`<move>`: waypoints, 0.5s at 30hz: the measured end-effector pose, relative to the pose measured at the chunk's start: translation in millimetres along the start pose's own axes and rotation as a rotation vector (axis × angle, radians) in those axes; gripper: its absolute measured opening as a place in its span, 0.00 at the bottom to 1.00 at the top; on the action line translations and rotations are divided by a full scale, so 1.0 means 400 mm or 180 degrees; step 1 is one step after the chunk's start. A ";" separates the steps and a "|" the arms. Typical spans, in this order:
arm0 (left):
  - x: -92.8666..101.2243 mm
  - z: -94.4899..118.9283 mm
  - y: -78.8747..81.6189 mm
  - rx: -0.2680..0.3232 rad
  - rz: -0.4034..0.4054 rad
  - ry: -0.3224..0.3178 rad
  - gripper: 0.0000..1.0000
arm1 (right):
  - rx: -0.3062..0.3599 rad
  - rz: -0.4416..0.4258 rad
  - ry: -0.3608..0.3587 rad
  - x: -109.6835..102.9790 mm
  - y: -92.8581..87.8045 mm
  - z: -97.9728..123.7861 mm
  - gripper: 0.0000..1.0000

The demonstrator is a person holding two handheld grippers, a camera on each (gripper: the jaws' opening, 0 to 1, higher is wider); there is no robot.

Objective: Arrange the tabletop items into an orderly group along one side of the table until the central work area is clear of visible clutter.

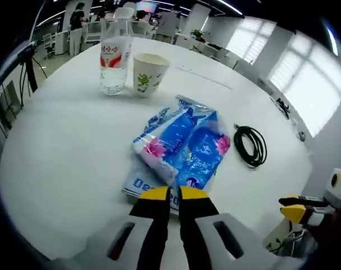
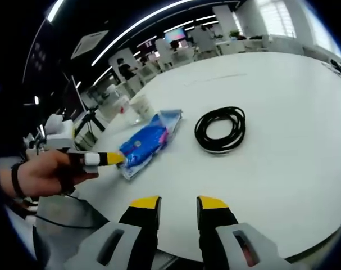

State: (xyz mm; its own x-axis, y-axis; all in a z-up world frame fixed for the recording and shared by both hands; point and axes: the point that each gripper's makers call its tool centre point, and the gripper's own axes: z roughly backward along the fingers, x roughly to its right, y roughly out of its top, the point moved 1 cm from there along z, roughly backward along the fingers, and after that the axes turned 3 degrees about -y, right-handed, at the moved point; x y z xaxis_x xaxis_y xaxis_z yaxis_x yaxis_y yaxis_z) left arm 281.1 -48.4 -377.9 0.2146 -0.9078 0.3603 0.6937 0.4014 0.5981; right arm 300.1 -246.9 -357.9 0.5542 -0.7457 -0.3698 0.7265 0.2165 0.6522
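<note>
left hand-held gripper [image 1: 174,194] is pinched together on the near edge of the blue packet [image 1: 181,146], a crinkly clear-and-blue pack with pink flowers, flat mid-desk [image 1: 63,152]. right hand-held gripper [image 2: 178,203] hangs slightly apart over the desk edge. cable [image 1: 250,145] coiled just right; bottle [image 1: 115,52] and cup [image 1: 149,73] stand side by side beyond.

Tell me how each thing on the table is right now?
water bottle: upright, cap on
paper cup: upright, open top
blue tissue pack: lying flat, edge pinched
black cable: coiled, untouched
left gripper: shut on the pack
right gripper: open, holding nothing
</note>
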 end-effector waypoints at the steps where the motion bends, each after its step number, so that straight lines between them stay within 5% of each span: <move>1: 0.000 0.004 0.001 0.0004 -0.0020 0.0003 0.00 | -0.0007 0.0008 0.0007 -0.003 0.000 -0.002 0.24; 15: 0.026 0.032 -0.013 -0.0100 -0.0424 -0.0159 0.00 | -0.0024 0.0053 0.0141 -0.049 0.037 -0.053 0.25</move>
State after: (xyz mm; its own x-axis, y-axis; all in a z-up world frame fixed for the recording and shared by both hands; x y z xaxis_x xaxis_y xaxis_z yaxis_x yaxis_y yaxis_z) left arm 270.7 -58.3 -368.1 0.0853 -0.9453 0.3147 0.7351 0.2729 0.6206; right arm 308.5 -215.6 -355.1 0.5835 -0.7135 -0.3879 0.7199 0.2334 0.6536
